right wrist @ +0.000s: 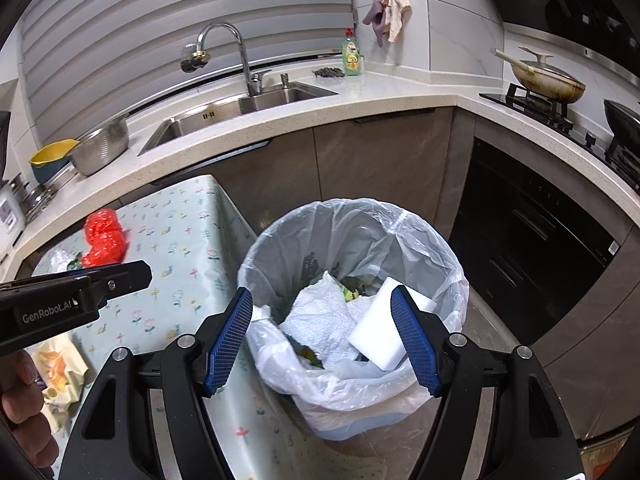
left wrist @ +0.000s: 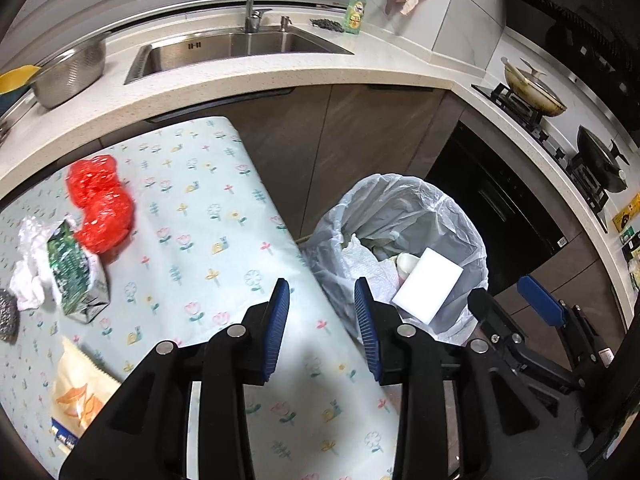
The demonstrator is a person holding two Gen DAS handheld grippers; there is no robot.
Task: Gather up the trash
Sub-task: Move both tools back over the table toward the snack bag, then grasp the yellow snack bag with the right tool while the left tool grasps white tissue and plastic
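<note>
Left gripper (right wrist: 76, 296) body, white print: "GenRobot.AI"
Dish soap bottle (right wrist: 352, 56) label: not legible
Green snack wrapper (left wrist: 76, 272) print: not legible

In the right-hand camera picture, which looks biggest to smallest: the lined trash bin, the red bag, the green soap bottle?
1. Trash bin, nearest the camera.
2. Red bag.
3. Soap bottle, farthest, so its true size is unsure.

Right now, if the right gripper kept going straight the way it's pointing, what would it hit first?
Probably the white sponge block on top of the trash in the lined bin, beside the crumpled paper towel. The right gripper is open and empty; depth is uncertain.
</note>
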